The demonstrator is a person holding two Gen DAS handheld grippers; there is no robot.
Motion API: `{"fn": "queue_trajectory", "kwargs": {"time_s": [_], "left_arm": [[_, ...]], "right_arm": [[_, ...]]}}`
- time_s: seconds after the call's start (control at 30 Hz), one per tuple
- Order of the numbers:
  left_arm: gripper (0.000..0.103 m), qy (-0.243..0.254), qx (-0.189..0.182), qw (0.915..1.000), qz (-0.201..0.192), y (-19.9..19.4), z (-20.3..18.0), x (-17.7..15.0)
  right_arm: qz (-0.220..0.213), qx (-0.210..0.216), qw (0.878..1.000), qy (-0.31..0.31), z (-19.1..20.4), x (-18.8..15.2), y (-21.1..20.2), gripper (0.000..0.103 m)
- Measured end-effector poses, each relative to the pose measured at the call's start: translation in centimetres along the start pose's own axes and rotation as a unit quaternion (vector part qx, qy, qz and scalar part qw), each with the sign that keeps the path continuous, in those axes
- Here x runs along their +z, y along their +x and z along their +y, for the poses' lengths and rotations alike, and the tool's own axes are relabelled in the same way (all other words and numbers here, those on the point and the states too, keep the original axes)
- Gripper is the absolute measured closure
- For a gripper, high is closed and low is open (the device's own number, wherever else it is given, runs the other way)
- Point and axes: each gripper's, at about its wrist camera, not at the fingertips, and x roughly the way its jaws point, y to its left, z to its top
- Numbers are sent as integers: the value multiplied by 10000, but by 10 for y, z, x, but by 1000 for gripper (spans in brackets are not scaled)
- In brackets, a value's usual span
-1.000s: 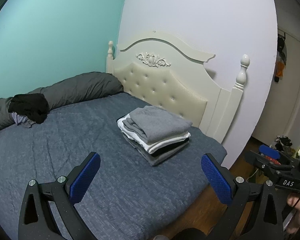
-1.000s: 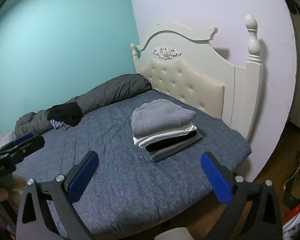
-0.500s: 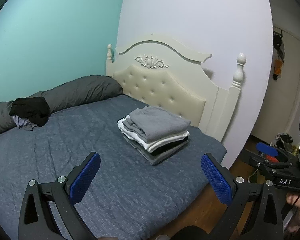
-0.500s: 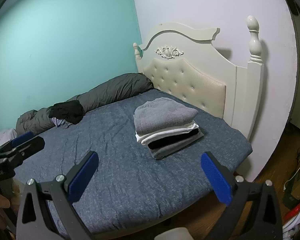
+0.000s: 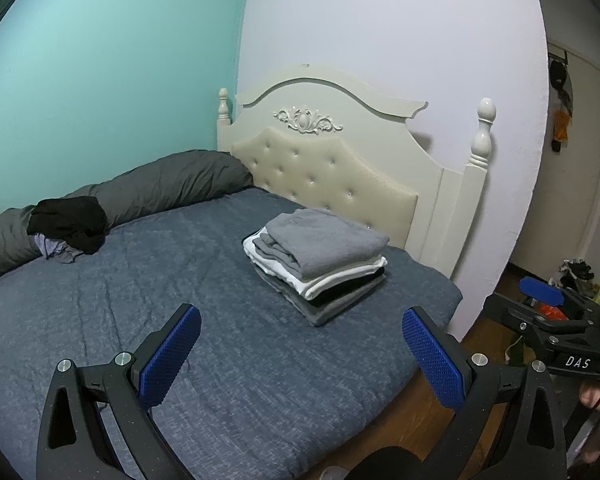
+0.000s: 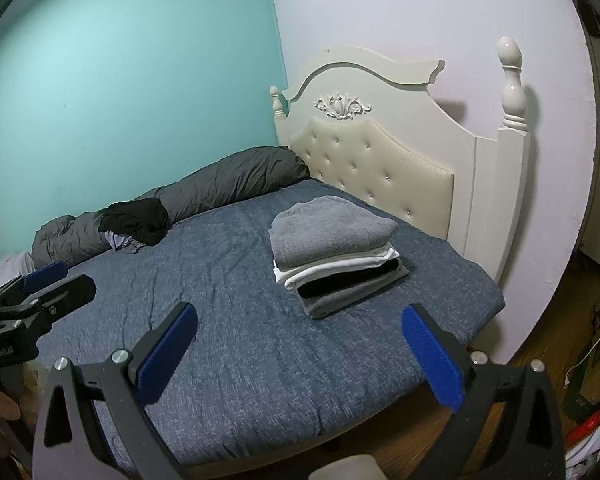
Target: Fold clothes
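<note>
Ahead of both grippers and a little to the right, a neat stack of folded clothes (image 5: pixel 318 258) (a grey knit piece on top, then white, black and grey layers beneath) sits on the blue-grey quilted bed cover (image 5: pixel 148 304), near the cream tufted headboard (image 5: pixel 332 172); that much of the folding looks done, since the stack's edges line up and nothing hangs loose from it. The left gripper (image 5: pixel 300 356) hangs above the near edge of the bed with its blue-padded fingers (image 5: pixel 170 356) spread wide and nothing between them; the right gripper (image 6: pixel 300 356) is likewise spread and empty, held just off the bed's near side, and from each camera the other tool shows at the frame edge, well apart from the clothes. What seems left lies far ahead and to the left of both grippers: a crumpled black garment (image 5: pixel 70 222) with a bit of pale lilac cloth (image 5: pixel 54 248) under it, resting against the long dark grey rolled duvet (image 5: pixel 152 186) along the teal wall (image 5: pixel 112 64); I judge these to be the last unfolded pieces, though how many items are in that heap cannot be told from here; neither gripper is near it yet, so a reach across the bed would come first.
</note>
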Motion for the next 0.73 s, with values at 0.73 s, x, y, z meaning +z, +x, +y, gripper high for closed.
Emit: {"fn": "queue_trajectory", "kwargs": {"time_s": [0.73], "left_arm": [[0,-57,-31,10000,-10,0,6,-3]], "right_arm": [[52,-25,10000,-1,3,-3,6,1]]}}
